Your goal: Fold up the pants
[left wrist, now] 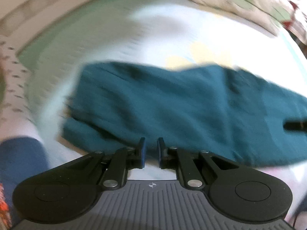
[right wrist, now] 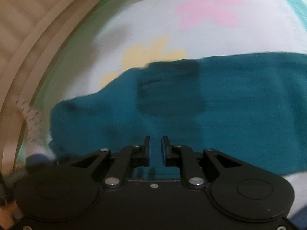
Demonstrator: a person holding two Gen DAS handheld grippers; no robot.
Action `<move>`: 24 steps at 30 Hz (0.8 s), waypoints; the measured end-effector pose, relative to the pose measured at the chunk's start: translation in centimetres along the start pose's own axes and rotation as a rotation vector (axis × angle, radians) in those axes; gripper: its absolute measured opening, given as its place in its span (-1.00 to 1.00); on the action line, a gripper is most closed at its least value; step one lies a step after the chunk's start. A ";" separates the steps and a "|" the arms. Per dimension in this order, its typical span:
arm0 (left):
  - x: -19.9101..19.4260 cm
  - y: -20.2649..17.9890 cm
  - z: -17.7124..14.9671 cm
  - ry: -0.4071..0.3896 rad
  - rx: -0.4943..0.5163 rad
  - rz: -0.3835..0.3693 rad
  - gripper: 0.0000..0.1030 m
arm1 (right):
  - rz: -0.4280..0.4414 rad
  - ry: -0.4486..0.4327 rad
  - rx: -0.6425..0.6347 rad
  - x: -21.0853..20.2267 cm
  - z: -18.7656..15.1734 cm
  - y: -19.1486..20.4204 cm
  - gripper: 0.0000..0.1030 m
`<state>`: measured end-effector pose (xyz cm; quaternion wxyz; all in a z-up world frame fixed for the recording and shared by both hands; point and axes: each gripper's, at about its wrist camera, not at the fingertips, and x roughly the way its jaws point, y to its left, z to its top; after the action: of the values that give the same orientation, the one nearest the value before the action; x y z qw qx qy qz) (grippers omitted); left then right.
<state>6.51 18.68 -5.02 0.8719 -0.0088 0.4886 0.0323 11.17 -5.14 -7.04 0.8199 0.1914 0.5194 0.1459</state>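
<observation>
- My left gripper hangs over the near edge of the teal pants. Its blue pads stand a narrow gap apart, and nothing is between them; through the gap I see only the cloth and the pale sheet below.
- My right gripper is the same way: its fingers are a little apart and grip nothing, with teal fabric lying underneath and beyond them.
- The pants lie spread flat on the bed sheet, running lengthwise from left to right across both of my views (both pictures are smeared with blur, so seams and hems are hard to read).
- In the left wrist view the left end of the pants looks bunched or doubled over, with a thicker lip near the bottom left corner of the cloth.
- In the right wrist view a darker square patch sits on the teal fabric ahead of my fingers; I cannot tell whether it is a shadow or a pocket.
- The sheet is white with a yellow flower just behind the pants and a pink flower farther back.
- A patterned pillow lies at the far right of the bed in the left wrist view.
- A dark stub pokes in at the right edge over the pants; too blurred to name.
</observation>
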 end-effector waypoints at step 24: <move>3.3 12.2 4.5 0.030 -0.128 0.082 -0.77 | 0.135 -0.013 -0.568 8.9 -5.2 18.0 -0.17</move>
<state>11.26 31.24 -5.32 0.8601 -0.0451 0.4985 0.0990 9.47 15.53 -7.78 0.8326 -0.0110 0.4384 0.3384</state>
